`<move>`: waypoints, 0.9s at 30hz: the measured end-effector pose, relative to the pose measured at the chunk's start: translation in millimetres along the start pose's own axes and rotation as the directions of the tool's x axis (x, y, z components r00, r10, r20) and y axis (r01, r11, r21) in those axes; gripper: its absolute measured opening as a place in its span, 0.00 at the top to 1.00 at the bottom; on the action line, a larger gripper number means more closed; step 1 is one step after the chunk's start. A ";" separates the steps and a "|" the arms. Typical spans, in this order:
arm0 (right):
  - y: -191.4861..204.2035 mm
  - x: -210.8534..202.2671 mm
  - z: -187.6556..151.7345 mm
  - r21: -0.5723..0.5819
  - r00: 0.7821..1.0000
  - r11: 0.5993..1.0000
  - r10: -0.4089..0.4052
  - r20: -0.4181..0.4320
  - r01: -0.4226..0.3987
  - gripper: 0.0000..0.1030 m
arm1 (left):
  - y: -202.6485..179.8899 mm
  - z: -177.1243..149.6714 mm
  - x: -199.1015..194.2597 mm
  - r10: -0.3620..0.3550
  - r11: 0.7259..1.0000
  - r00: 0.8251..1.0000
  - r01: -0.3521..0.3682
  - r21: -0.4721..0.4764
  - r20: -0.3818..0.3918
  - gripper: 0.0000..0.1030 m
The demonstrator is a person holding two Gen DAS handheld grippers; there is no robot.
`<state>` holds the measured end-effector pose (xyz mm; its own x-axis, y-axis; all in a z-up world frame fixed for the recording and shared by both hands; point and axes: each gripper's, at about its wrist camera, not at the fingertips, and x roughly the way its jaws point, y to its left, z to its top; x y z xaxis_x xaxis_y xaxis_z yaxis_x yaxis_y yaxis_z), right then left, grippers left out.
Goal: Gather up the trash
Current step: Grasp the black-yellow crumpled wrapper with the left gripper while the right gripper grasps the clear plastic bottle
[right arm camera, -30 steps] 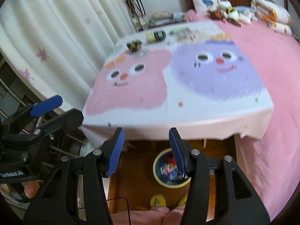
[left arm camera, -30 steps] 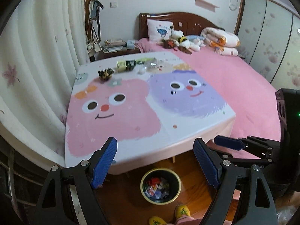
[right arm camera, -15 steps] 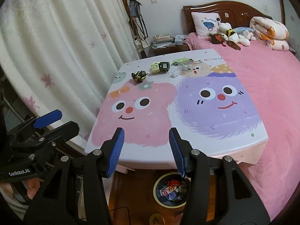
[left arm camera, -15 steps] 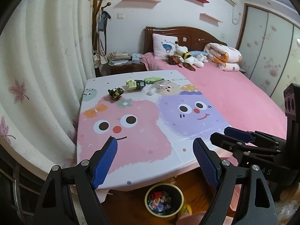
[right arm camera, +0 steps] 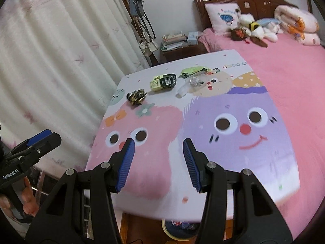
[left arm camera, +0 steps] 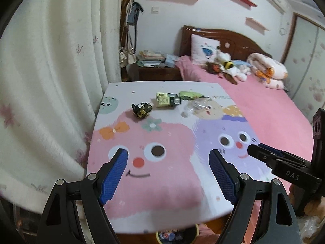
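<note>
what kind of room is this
Most likely a bedroom: a pink-covered bed with a wooden headboard, a bedside table stacked with books, and a cartoon-print table set beside the bed.

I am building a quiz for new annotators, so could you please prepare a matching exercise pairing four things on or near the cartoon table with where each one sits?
Column one:
1. crumpled black and yellow wrapper
2. pale green carton
3. clear plastic wrap
4. trash bin

Column two:
A. on the floor under the table's near edge
B. leftmost of the litter, nearest the curtain
C. on the right, over the small beige cartoon face
D. in the middle of the row, against a small dark box

Pairs: 1-B, 2-D, 3-C, 4-A
</note>
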<state>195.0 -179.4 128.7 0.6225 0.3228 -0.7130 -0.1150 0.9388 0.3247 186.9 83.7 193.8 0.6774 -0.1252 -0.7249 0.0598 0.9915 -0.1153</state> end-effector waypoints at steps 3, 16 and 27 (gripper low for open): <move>-31.4 38.6 33.6 0.021 0.999 0.999 0.031 -0.045 -0.030 0.55 | -4.1 31.1 47.1 0.042 0.999 0.998 -0.043 -0.029 -0.042 0.19; -129.3 212.8 138.7 0.113 0.973 0.987 0.131 -0.190 -0.110 0.55 | 5.3 113.0 216.7 0.187 0.959 0.960 -0.225 -0.173 -0.209 0.18; -162.3 330.7 153.7 0.329 0.943 0.936 0.215 -0.255 -0.125 0.55 | 30.6 120.1 308.3 0.233 0.930 0.923 -0.304 -0.206 -0.307 0.19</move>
<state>538.5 -243.5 -64.3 0.3650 0.5370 -0.7606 0.0689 0.7991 0.5973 485.7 79.7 48.3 0.4142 0.1050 -0.9041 -0.3013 0.9531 -0.0273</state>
